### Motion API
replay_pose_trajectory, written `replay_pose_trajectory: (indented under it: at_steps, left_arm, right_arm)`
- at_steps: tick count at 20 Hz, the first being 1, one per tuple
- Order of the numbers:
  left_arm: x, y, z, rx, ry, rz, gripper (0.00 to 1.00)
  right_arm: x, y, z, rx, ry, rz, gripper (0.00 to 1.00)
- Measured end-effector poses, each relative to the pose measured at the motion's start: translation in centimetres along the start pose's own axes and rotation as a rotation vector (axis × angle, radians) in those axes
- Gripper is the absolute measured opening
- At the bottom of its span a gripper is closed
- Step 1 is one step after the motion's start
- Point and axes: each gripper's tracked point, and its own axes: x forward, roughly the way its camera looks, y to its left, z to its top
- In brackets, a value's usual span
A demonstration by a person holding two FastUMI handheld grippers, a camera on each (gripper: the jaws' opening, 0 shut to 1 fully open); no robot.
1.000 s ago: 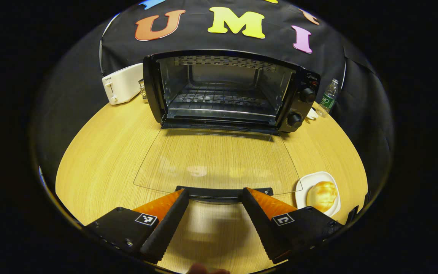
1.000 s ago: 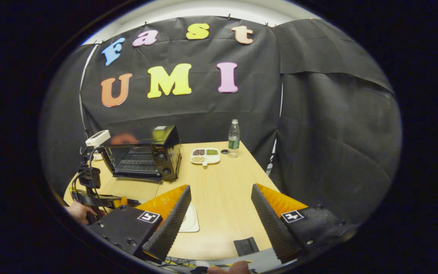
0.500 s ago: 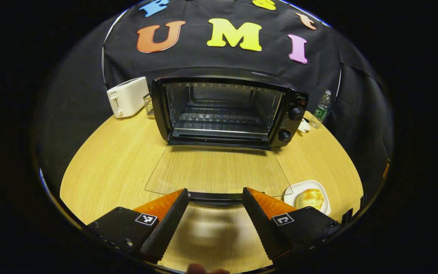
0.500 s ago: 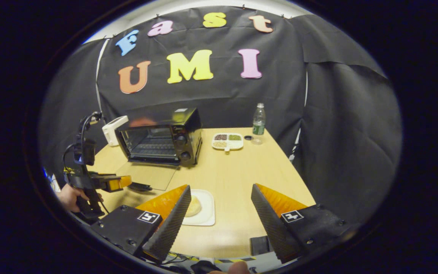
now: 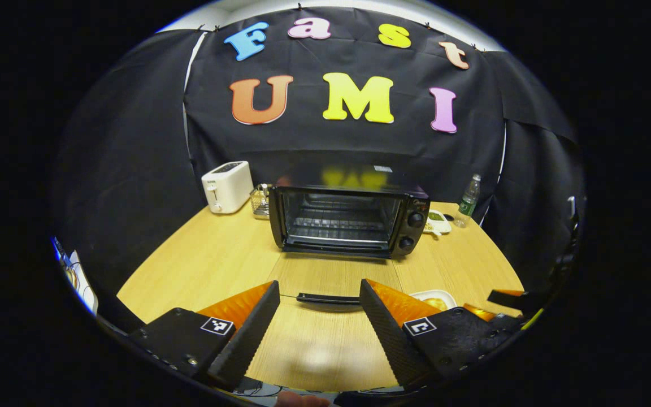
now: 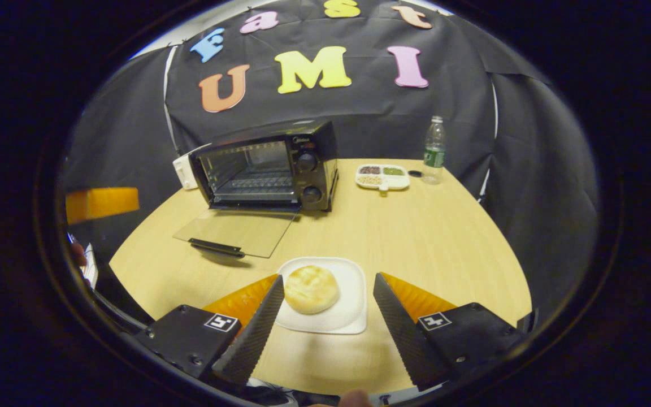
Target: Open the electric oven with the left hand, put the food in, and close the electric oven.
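The left gripper (image 5: 317, 302) hangs above the near part of the wooden table (image 5: 201, 265), its fingers spread wide and grasping nothing; the oven door's dark handle (image 5: 328, 298) lies on the far side of the gap, apart from both tips. The right gripper (image 6: 328, 297) is likewise spread wide and empty, poised over a white plate (image 6: 354, 308) bearing a round golden bun (image 6: 311, 289); whether its tips touch the plate cannot be told. The black electric oven (image 6: 269, 167) stands toward the back of the table, door (image 6: 235, 232) dropped flat onto the tabletop, wire rack visible inside, two knobs on its right panel; the glass is so clear that wood grain shows through it. In the left gripper view the plate is half hidden behind that gripper's right finger. A white toaster (image 5: 226, 186) sits left of the oven; a divided snack dish (image 6: 382, 176) and a water bottle (image 6: 433, 150) stand to its right; a blurred orange shape at the right gripper view's left edge is hard to make out.
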Motion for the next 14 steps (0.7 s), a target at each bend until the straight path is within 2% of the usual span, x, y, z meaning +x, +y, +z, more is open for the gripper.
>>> replay_pose_trajectory:
  at_steps: [4, 7, 10, 14]
  left_arm:
    - [-2.9, 1.4, 3.4, 0.015, -0.065, 0.046, 0.94]
    - [-3.8, 2.3, 5.4, -0.014, -0.102, 0.062, 0.93]
    - [-3.7, 3.0, 6.2, -0.04, -0.115, 0.07, 0.94]
    - [-2.4, 3.6, 6.0, -0.038, -0.094, 0.05, 0.93]
  right_arm:
    - [3.7, 0.7, -2.3, -0.011, 0.05, -0.009, 0.98]
    - [5.3, 1.4, -4.3, -0.034, 0.092, -0.01, 0.98]
    - [6.0, 1.8, -5.3, -0.052, 0.113, -0.015, 0.98]
    - [6.9, 1.4, -5.7, -0.049, 0.122, -0.06, 0.98]
